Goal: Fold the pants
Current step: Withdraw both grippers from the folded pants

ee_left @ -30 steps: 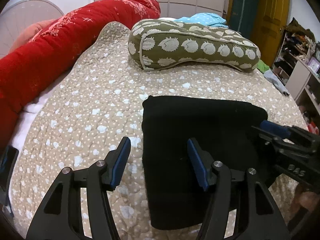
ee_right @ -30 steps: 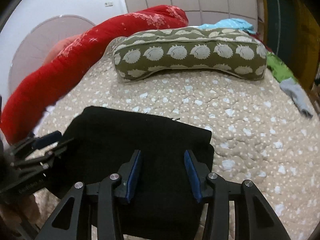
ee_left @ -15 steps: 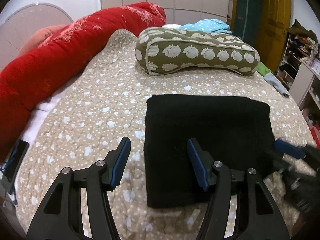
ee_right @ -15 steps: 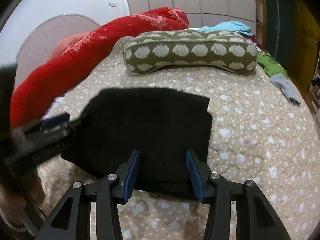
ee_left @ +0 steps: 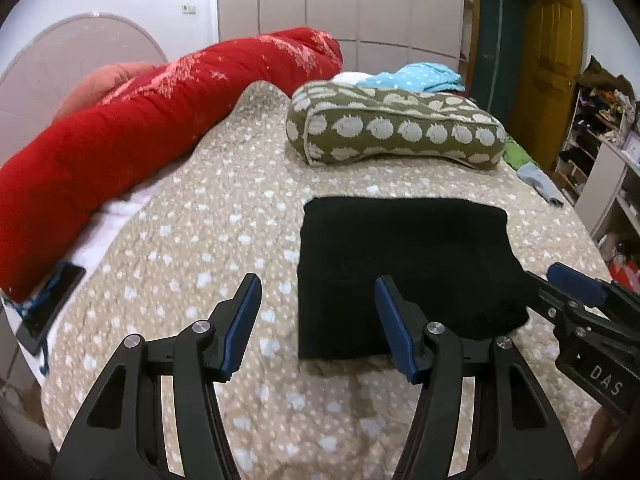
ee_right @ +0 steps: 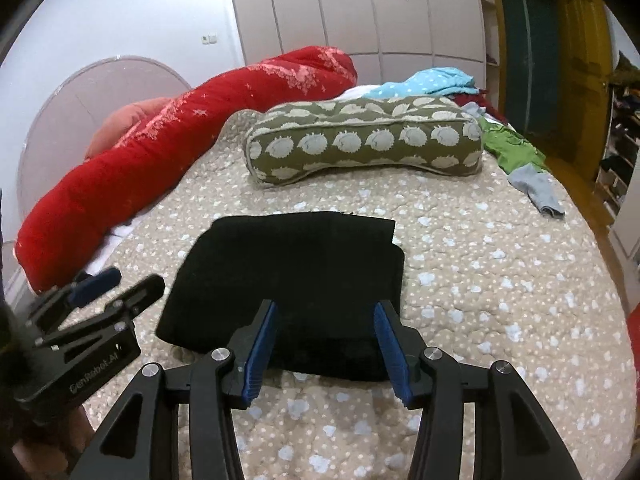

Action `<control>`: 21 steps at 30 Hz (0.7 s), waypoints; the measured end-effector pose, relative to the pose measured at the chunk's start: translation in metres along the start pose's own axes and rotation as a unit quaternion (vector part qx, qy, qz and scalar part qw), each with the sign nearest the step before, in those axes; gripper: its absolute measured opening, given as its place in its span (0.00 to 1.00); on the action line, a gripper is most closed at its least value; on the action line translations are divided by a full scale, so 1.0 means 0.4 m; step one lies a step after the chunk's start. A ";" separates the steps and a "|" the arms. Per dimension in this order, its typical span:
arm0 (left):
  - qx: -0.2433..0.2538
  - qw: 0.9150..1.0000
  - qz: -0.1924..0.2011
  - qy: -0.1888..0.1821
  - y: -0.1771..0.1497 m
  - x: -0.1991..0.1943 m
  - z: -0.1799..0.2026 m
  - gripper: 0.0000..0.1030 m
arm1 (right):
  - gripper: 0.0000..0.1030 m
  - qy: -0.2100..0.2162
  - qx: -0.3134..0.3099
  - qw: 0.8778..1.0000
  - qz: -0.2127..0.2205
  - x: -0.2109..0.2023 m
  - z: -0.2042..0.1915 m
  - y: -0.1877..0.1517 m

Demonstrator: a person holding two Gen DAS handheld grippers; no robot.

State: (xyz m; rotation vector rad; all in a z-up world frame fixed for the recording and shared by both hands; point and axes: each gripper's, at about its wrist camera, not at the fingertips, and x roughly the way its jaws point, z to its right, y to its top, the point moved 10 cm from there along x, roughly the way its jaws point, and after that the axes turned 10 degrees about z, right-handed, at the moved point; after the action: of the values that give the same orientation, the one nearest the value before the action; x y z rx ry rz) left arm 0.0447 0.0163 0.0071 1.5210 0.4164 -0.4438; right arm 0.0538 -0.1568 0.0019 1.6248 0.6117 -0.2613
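Both grippers drawn back, black folded pants point(ee_left: 404, 264) on quilt point(ee_left: 224, 240)

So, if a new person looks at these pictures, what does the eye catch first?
Probably the folded black pants, a dark square in the middle of the beige dotted bedspread. Next, the long red bolster along the left edge, and the olive patterned pillow lying behind the pants.

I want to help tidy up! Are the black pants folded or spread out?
Folded: the black pants lie as one compact rectangle on the bedspread, with no legs sticking out.
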 end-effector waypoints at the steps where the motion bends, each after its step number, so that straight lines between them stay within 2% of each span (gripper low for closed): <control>1: 0.004 1.000 0.000 0.001 -0.001 -0.006 0.001 0.57 | 0.48 -0.002 0.000 1.000 -0.003 -0.003 -0.001 -0.003; 10: 0.019 0.998 0.053 0.005 0.026 -0.095 0.006 0.57 | 0.49 -0.005 0.007 1.000 0.017 -0.063 -0.019 0.009; 11: 0.019 0.998 0.057 0.003 0.027 -0.104 0.007 0.61 | 0.49 -0.005 0.004 1.000 0.018 -0.072 -0.023 0.008; 12: 0.016 0.998 0.064 -0.002 0.032 -0.114 0.006 0.70 | 0.49 -0.006 0.003 1.000 0.018 -0.076 -0.025 0.007; 14: 0.012 0.997 0.078 -0.001 0.043 -0.131 0.001 0.80 | 0.49 -0.008 -0.001 1.000 0.016 -0.085 -0.029 0.008; 17: 0.024 0.995 0.094 0.018 0.063 -0.162 -0.009 0.80 | 0.49 -0.009 -0.005 1.000 0.018 -0.107 -0.032 0.012; 21: 0.022 0.994 0.109 0.020 0.075 -0.208 -0.009 0.80 | 0.49 -0.007 -0.017 1.000 0.020 -0.140 -0.050 0.013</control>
State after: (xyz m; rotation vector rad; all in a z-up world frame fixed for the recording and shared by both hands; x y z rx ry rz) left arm -0.0103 0.0217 0.0761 1.6006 0.2692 -0.2518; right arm 0.0064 -0.1509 0.0377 1.5998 0.5701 -0.2317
